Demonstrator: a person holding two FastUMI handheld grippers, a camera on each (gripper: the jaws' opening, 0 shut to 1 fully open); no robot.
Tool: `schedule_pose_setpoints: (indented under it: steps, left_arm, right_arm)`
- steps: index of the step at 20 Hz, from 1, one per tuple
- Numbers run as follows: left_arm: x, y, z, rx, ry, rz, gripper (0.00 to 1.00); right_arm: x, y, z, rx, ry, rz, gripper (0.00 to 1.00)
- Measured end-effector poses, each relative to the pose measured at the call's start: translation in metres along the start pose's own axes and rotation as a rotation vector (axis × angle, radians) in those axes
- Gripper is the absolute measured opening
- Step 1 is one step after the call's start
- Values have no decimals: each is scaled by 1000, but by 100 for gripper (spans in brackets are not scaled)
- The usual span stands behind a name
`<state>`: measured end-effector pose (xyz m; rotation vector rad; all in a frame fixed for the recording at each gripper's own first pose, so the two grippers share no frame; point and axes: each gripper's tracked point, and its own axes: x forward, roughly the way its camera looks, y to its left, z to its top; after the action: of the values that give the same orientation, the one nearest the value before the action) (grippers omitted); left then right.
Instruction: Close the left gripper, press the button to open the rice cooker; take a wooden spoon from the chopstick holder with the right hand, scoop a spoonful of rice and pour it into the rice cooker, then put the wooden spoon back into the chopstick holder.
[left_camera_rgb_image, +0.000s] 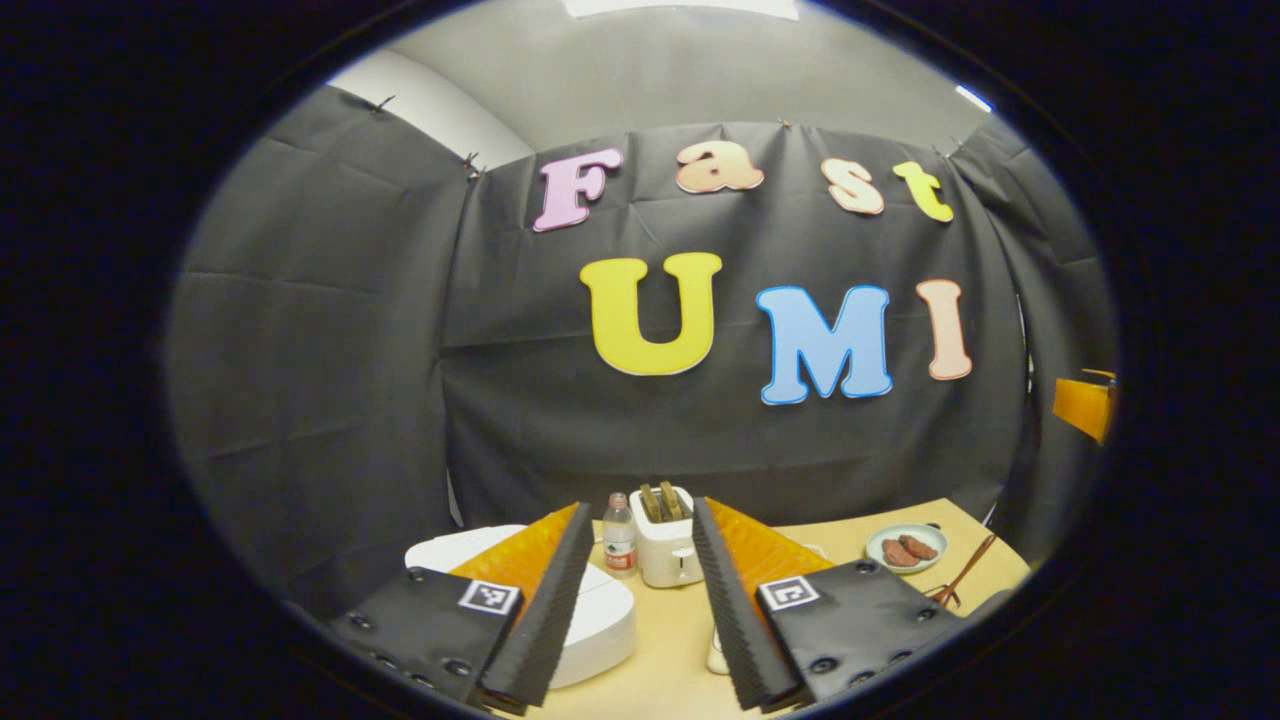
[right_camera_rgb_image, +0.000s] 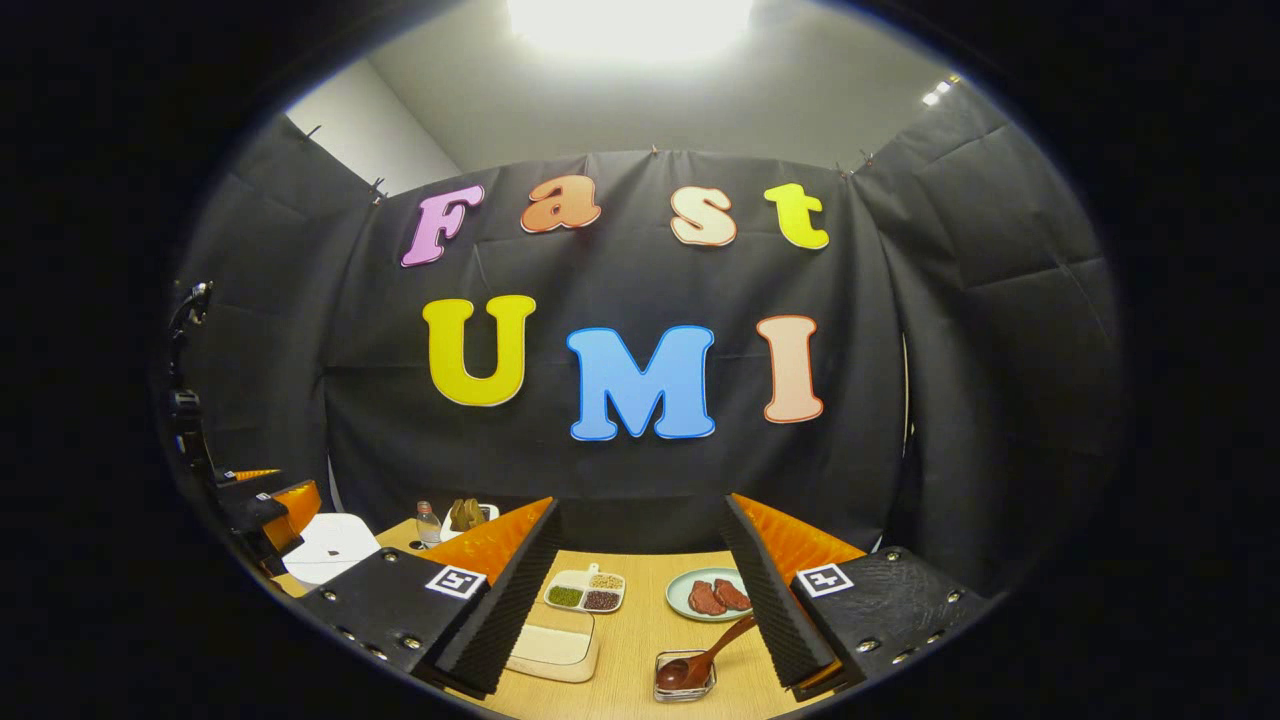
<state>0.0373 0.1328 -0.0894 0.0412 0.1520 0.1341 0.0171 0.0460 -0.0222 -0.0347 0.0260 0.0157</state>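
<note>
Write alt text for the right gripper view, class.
The open right gripper hovers over a wooden table, with a wooden spoon in its holder between the fingers. Beyond lie a plate and a divided dish.

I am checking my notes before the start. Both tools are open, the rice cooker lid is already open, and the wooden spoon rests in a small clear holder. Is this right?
Not quite. The rice cooker lid is shut, as the left gripper view shows. The rest holds: the left tool and right tool are open, and the wooden spoon rests in the small clear holder.

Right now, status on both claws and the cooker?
Left claw open, above closed white rice cooker. Right claw open, empty, over brown wooden spoon in small clear holder. Nothing blocking.
</note>
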Motion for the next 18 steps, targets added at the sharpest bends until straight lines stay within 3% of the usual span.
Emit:
schedule_pose_setpoints:
  steps: [2,4,8,12,18]
  left_arm:
    - [9,15,-18,-32,57,8,43]
    - [18,29,-41,-87,123,-1,10]
    - [44,84,-96,-243,300,81,7]
    - [73,129,-133,-220,398,143,8]
    - [101,138,-183,-266,535,161,8]
  right_arm:
    - [0,-2,-6,0,15,-9,97]
    - [1,-3,-10,2,27,-15,97]
    - [5,-3,-11,-9,33,-18,97]
    - [12,-2,-23,-14,64,-8,97]
    - [18,-6,-35,-12,101,-20,97]
